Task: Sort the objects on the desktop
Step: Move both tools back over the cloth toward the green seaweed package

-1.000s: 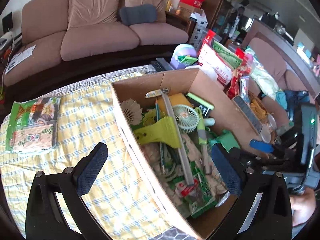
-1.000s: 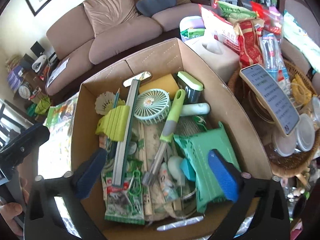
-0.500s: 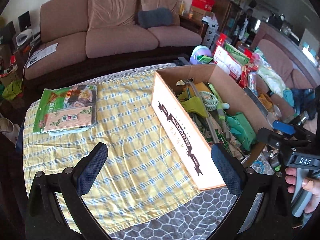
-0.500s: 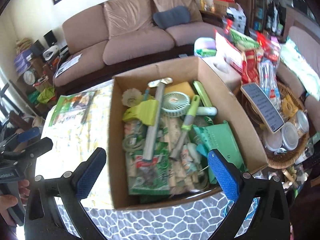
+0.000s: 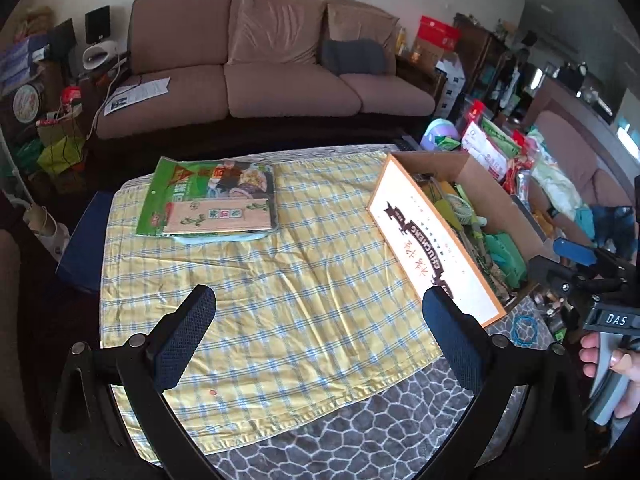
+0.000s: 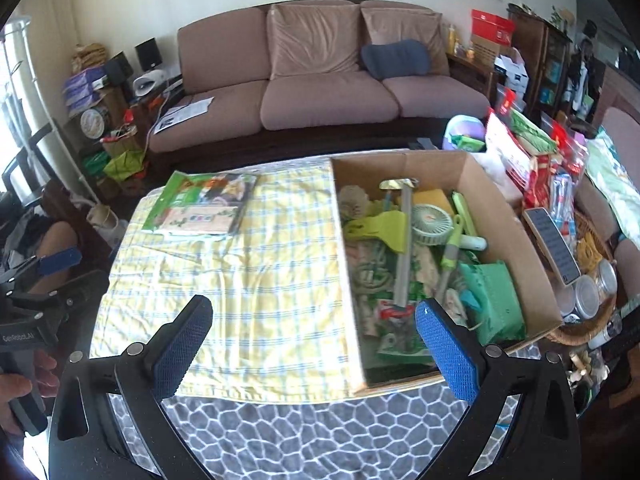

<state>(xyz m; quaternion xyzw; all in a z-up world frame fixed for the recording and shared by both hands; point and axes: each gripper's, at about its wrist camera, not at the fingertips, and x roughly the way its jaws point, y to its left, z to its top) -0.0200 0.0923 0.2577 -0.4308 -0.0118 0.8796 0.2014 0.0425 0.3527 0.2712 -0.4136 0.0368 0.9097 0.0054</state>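
A cardboard box (image 6: 516, 224) stands on the right of the table, full of items: a small green fan (image 6: 431, 219), a lime green clip (image 6: 380, 228), a grey bar (image 6: 403, 252) and a green pouch (image 6: 494, 300). The box also shows in the left wrist view (image 5: 432, 240). A green packet with a bamboo mat (image 5: 212, 200) lies at the far left of the yellow checked cloth (image 5: 288, 288). My left gripper (image 5: 320, 332) is open and empty above the cloth. My right gripper (image 6: 316, 344) is open and empty, over the box's near left corner.
A wicker basket (image 6: 588, 308) with jars and a phone-like slab (image 6: 554, 246) sits right of the box. Snack bags (image 6: 532, 148) pile up behind it. A brown sofa (image 6: 340, 76) stands beyond the table. The near table surface is a grey pebble pattern (image 6: 320, 436).
Both grippers have pulled back and up from the box, so the whole table shows now. Both stayed open and empty. The left one has swung left over the cloth.
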